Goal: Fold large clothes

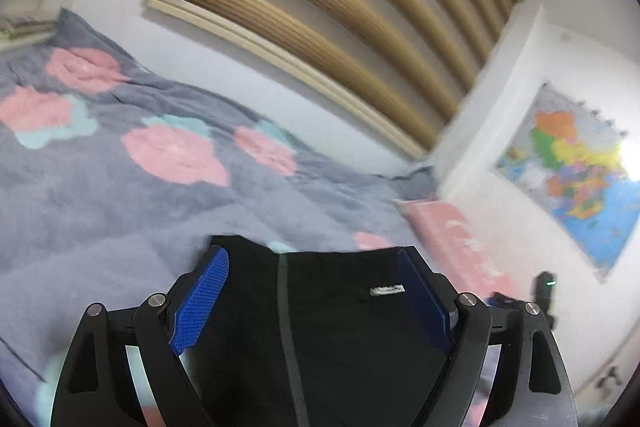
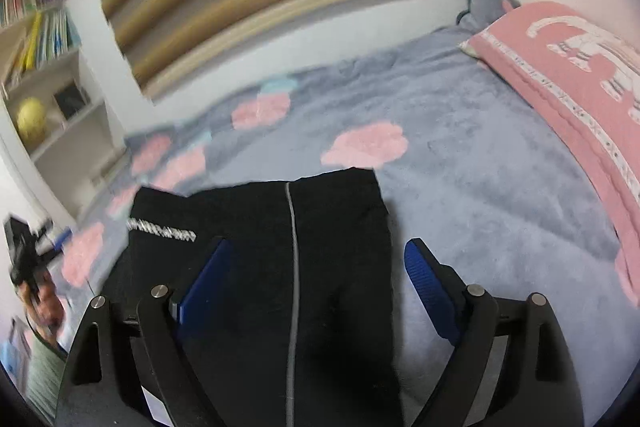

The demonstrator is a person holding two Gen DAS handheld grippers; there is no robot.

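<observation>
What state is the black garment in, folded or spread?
Folded, apparently. The black garment lies as a compact block on the grey bedspread, straight edged, grey stripe down its middle. Layers underneath cannot be seen.

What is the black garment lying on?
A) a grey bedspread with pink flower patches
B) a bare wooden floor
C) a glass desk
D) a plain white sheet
A: in the right wrist view the black garment lies flat on the grey bedspread, whose pink flower patches show just beyond it.
</observation>
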